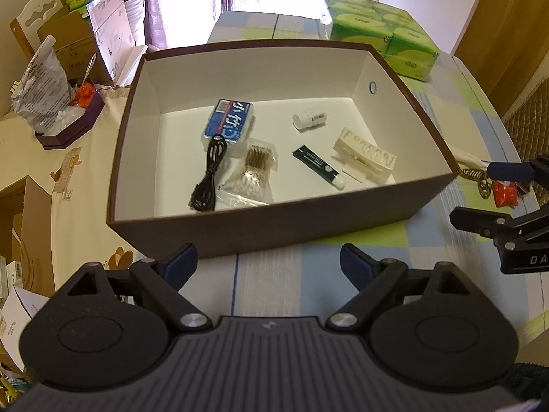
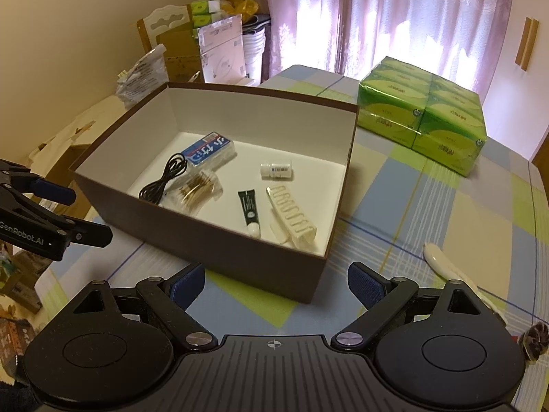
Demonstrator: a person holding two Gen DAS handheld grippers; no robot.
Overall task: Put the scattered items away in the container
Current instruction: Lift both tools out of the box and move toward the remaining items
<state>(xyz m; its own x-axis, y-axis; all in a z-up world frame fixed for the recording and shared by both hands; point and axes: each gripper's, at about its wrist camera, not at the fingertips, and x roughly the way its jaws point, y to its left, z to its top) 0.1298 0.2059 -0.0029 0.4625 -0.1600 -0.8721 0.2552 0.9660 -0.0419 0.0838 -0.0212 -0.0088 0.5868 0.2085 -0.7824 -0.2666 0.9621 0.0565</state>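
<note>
A brown box with a white inside (image 1: 192,233) (image 2: 219,243) stands on the checked tablecloth. In it lie a blue tissue pack (image 1: 228,122) (image 2: 209,149), a black cable (image 1: 209,175) (image 2: 164,178), a bag of cotton swabs (image 1: 255,168) (image 2: 197,189), a small white bottle (image 1: 308,118) (image 2: 276,169), a dark green tube (image 1: 317,164) (image 2: 248,211) and a cream hair claw (image 1: 363,158) (image 2: 291,218). My left gripper (image 1: 269,266) and right gripper (image 2: 276,286) both hover open and empty before the box's near wall. Outside, to the right of the box, lie a white stick-like item (image 2: 446,264), a gold ornament (image 1: 478,178) and a red packet (image 1: 506,194).
A stack of green tissue packs (image 1: 384,31) (image 2: 425,116) sits behind the box at the right. Left of the table are a dark tray with bags (image 1: 68,120), cardboard boxes (image 1: 109,34) and a chair back (image 2: 164,24). The tablecloth in front of the box is bare.
</note>
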